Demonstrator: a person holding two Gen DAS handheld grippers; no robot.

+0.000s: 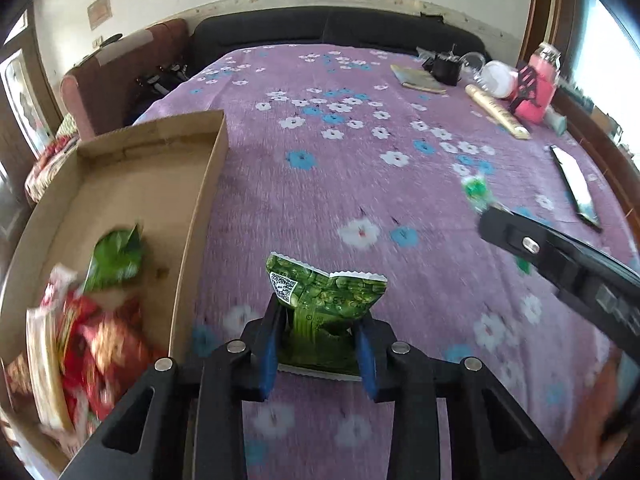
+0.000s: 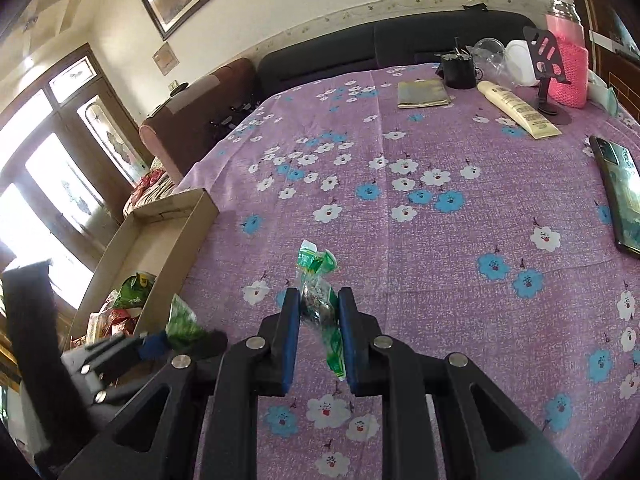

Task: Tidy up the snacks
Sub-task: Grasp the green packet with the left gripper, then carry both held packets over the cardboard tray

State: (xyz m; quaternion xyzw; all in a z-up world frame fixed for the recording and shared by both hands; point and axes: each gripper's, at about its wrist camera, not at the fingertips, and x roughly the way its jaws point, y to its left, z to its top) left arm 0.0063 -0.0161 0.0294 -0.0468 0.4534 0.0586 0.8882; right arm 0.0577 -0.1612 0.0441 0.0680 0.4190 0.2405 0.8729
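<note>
My left gripper (image 1: 320, 316) is shut on a green snack packet (image 1: 332, 288), which crumples between the blue pads just above the purple floral tablecloth (image 1: 360, 160). To its left, an open cardboard box (image 1: 200, 200) holds another green packet (image 1: 116, 260) and several red packets (image 1: 100, 332). My right gripper (image 2: 319, 300) is shut on a small green-and-clear packet (image 2: 314, 264) and holds it upright over the cloth. In the right wrist view the left gripper (image 2: 160, 340) with its green packet (image 2: 182, 322) sits beside the box (image 2: 176, 240).
At the far right of the table are a phone (image 2: 618, 192), a cream tube (image 2: 518, 110), a bottle in a pink sleeve (image 2: 568, 68), a black stand (image 2: 546, 60), a black cup (image 2: 458, 68) and a notebook (image 2: 422, 94). A dark sofa (image 2: 340, 56) runs behind the table.
</note>
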